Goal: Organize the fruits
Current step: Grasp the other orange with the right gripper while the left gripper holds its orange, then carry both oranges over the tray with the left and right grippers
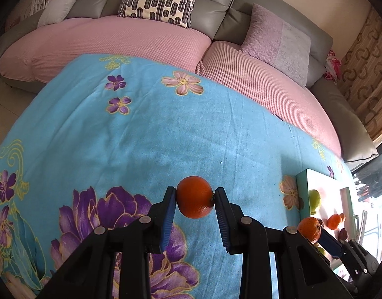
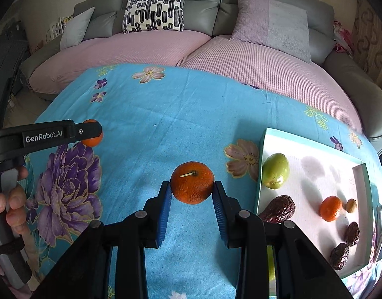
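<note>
While your left gripper (image 1: 195,196) pinches one orange (image 1: 195,196) over the blue flowered cloth (image 1: 166,137), your right gripper (image 2: 192,186) clamps another orange (image 2: 192,182) just beside the tray's (image 2: 313,144) left edge, where a green fruit (image 2: 275,170) lies inside.

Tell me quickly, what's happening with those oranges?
Left hand-held gripper shut on orange. Right hand-held gripper shut on second orange. Tray at right, path clear.
</note>
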A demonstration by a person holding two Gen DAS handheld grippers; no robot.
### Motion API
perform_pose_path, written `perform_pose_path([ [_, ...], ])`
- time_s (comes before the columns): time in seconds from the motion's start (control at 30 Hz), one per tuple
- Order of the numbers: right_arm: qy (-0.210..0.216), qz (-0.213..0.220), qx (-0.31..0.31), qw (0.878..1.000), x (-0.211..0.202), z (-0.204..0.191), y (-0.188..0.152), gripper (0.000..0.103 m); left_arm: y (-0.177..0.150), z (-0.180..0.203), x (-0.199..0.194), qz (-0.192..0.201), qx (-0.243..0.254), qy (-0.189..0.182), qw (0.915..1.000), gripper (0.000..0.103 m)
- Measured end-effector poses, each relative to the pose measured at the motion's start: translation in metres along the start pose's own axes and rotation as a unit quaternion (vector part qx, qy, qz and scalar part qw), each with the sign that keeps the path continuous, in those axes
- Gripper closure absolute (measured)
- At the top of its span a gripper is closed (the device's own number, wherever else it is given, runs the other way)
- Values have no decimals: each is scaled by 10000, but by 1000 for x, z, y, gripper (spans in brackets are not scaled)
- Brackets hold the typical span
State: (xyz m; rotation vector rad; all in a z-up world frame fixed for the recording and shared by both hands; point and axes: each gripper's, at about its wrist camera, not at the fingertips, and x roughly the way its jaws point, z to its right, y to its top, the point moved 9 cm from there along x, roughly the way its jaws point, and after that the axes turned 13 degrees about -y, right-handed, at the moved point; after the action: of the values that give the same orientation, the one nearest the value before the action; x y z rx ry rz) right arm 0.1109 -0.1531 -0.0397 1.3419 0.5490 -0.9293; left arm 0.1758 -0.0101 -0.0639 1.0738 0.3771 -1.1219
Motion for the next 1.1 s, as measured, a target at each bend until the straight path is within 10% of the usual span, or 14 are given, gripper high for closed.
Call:
perform_pose_path([
  [0.47, -424, -35, 982, 9943, -8, 91, -24, 68, -22, 88, 19, -336, 1033, -487, 9929, 69],
  [1.1, -1401, -56, 2430, 9598, -37, 244, -73, 68, -95, 212, 50, -1020, 2396, -1448, 9546, 69],
])
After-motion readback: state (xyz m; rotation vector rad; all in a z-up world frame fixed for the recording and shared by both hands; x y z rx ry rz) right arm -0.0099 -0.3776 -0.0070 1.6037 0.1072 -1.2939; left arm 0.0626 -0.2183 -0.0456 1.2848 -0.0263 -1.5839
